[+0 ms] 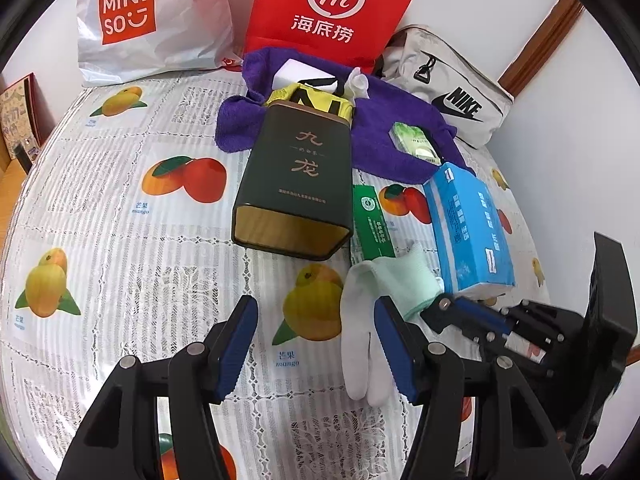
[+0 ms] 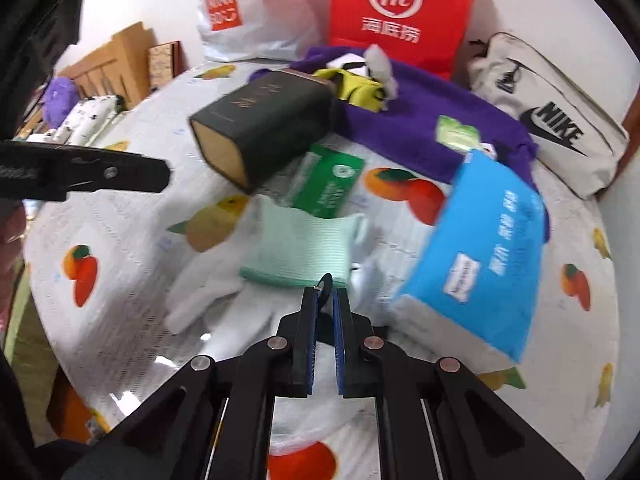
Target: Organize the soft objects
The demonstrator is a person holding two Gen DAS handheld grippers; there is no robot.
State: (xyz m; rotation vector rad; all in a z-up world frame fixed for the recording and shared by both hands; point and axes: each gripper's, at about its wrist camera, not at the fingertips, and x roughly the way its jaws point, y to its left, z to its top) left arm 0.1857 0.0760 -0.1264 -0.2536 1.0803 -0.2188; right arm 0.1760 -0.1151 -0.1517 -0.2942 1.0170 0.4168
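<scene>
Fruit-print tablecloth (image 1: 120,200) underneath; white glove (image 1: 360,320) at one o'clock of my left gripper (image 1: 316,344), jaws apart. Right gripper (image 2: 325,308) nearly together, empty. I'd pinch the cuff squarely.

White glove (image 1: 370,312) with mint cuff, lying flat on tablecloth (image 1: 120,240)

Both wrist cameras looked forward and down, close over the table; both views shared the dark tin (image 1: 294,184) (image 2: 260,128).
</scene>
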